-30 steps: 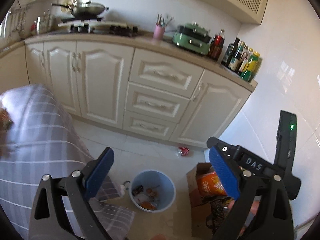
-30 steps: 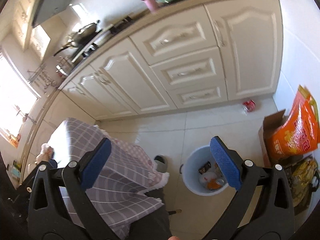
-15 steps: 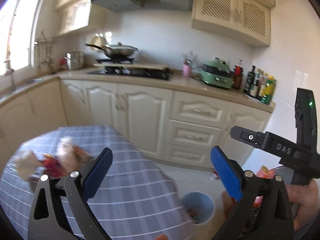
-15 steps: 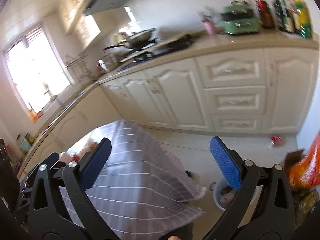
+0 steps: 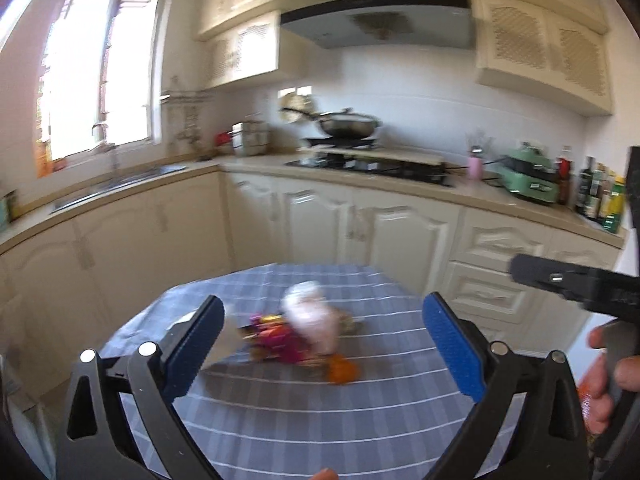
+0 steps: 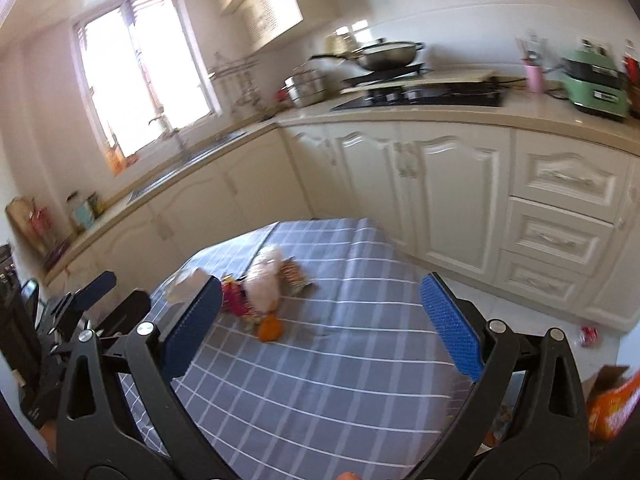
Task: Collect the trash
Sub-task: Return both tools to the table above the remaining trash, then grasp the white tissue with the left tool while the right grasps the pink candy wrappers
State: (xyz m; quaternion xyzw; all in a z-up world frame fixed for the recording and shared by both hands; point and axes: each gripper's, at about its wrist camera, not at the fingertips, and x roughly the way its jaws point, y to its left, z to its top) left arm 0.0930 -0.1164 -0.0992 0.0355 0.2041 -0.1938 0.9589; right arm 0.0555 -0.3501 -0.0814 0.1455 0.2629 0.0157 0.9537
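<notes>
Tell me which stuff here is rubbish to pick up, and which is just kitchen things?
For the job:
- orange peel
- pink-red wrapper
- crumpled whitish bag
- striped packet
- red can on the floor
- both open tongs, left and right

Just lying about:
- wok
- green cooker
- pink cup
- bottles

My left camera looks level over the checked worktop (image 5: 360, 412) toward the stove (image 5: 372, 166). My right camera looks down from higher; both share the trash pile (image 6: 264, 288) and cabinets (image 6: 420, 196).
</notes>
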